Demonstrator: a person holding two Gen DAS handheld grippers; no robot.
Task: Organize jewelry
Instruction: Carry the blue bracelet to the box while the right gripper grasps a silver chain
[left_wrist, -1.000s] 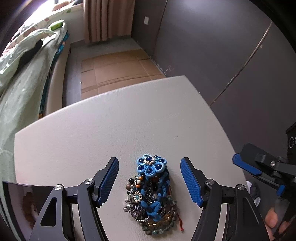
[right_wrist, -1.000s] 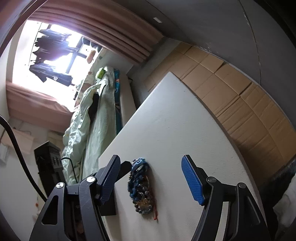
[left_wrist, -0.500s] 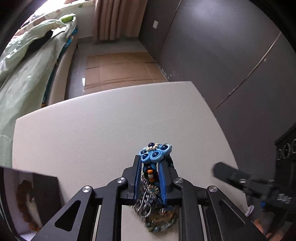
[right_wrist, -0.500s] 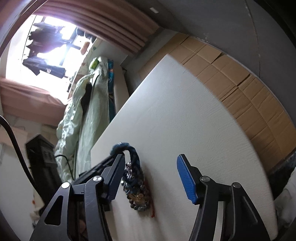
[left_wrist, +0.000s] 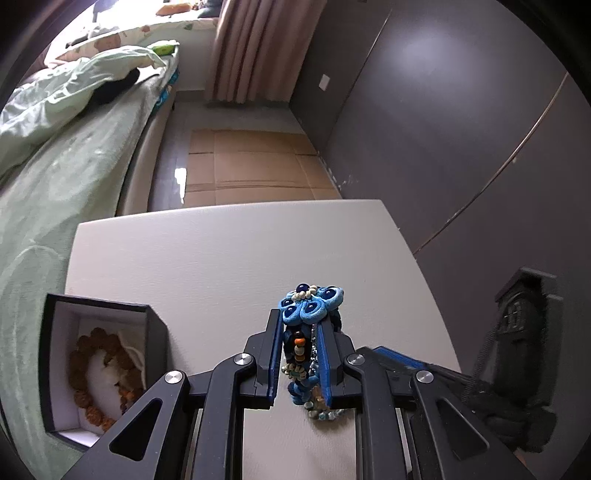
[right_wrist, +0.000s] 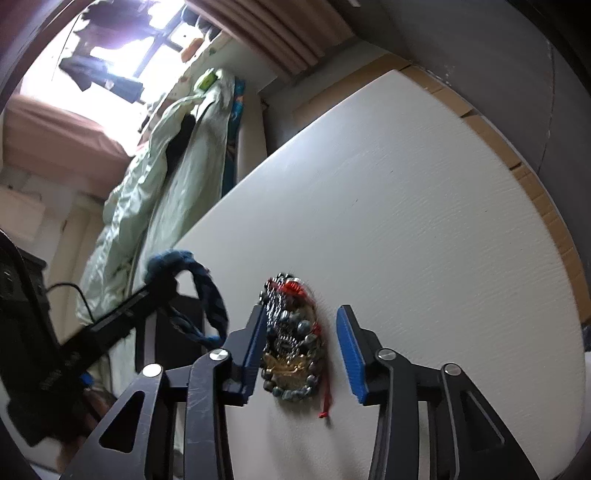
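My left gripper (left_wrist: 300, 356) is shut on a blue braided bracelet with a blue flower (left_wrist: 313, 304) and holds it above the white table (left_wrist: 221, 258). The same bracelet shows as a blue loop (right_wrist: 207, 299) in the right wrist view. A pile of dark and brown beaded bracelets with a red cord (right_wrist: 293, 349) lies on the table (right_wrist: 406, 221). My right gripper (right_wrist: 301, 350) is open, its fingers on either side of the pile, the left pad touching it. An open black box (left_wrist: 99, 369) holds a brown bead bracelet (left_wrist: 103, 376).
A bed with green bedding (left_wrist: 55, 155) runs along the table's left side. A dark grey wall (left_wrist: 443, 129) stands to the right. Cardboard sheets (left_wrist: 251, 170) cover the floor beyond the far edge. The right gripper's body (left_wrist: 517, 350) is at my left gripper's right.
My left gripper closed on the blue flower bracelet and lifted it off the pile toward the left. The right gripper moved over the remaining pile. The black box came into view.
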